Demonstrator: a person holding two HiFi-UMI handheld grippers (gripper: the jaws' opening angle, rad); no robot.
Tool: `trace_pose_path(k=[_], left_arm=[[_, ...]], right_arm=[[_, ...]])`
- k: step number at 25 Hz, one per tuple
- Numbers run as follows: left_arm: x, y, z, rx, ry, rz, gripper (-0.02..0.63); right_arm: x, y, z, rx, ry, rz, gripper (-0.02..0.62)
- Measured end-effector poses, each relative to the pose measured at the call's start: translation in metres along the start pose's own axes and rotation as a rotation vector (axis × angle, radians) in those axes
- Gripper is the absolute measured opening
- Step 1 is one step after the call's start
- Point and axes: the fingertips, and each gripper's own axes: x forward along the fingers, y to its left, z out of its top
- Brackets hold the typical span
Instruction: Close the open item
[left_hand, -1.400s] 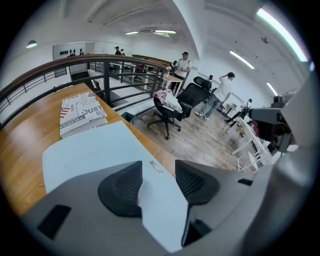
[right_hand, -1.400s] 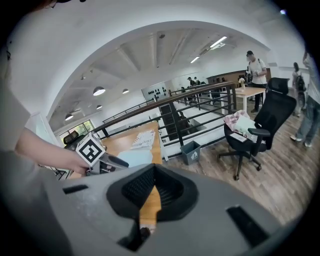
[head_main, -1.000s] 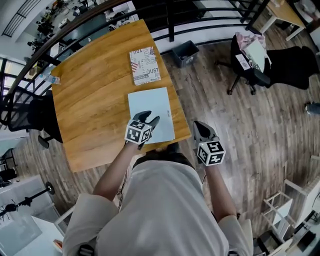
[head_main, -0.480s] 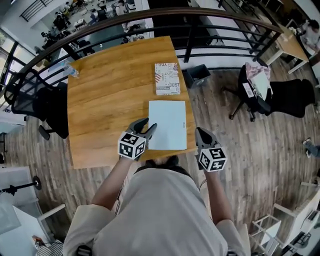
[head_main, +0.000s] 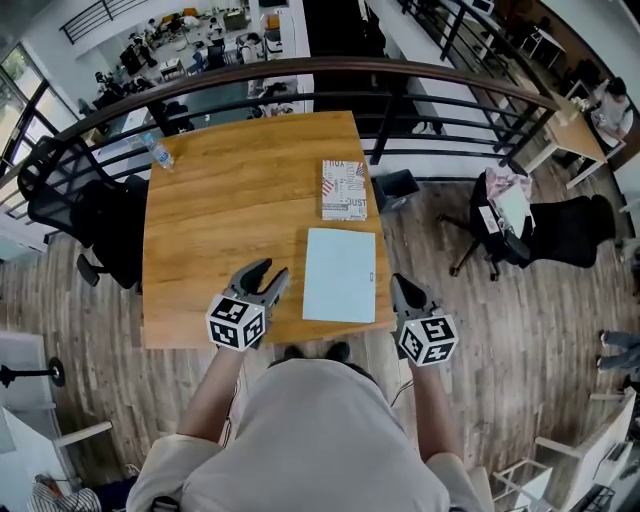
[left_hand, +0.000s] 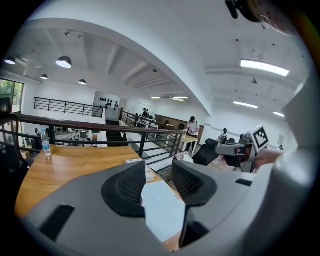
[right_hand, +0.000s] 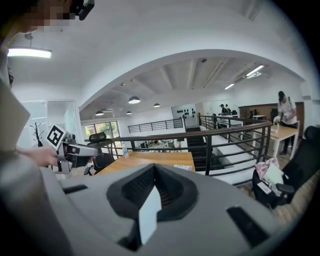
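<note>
In the head view I see the wooden table (head_main: 215, 230) from above. The pale blue notebook (head_main: 340, 274) lies flat and closed on it, close to the near right corner. Just behind it lies a patterned book (head_main: 344, 189), and a water bottle (head_main: 158, 153) stands at the far left corner. My left gripper (head_main: 272, 271) hangs over the near edge of the table, just beside the notebook on its left, without touching it. My right gripper (head_main: 399, 282) is off the table, beside the near right corner and over the wooden floor (head_main: 500, 330), also apart from the notebook. So the notebook sits between the two tools.

In the left gripper view the two jaws stand clearly apart. They have just been closing a little, and nothing is between them. Through the gap I see the notebook on the table below, and the other gripper at the right side.

In the right gripper view the jaws are brought together at the tips and grip nothing. Lower down, a narrow pale strip shows between them; I cannot tell what it is. Behind them are the table top and the black railing (right_hand: 220, 135).
</note>
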Motion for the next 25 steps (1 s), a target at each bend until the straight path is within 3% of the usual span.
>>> trace_pose_path(k=[18,25], left_arm=[[-0.063,0.008,0.056,0.048,-0.181,0.045,0.083],[-0.059,0.006,0.073,0.081,-0.230,0.067,-0.005]], right_arm=[[-0.021,0.031,0.063,-0.161,-0.118,0.011,0.002],[-0.026,0.020,0.078,-0.160,-0.172,0.005,0.002]])
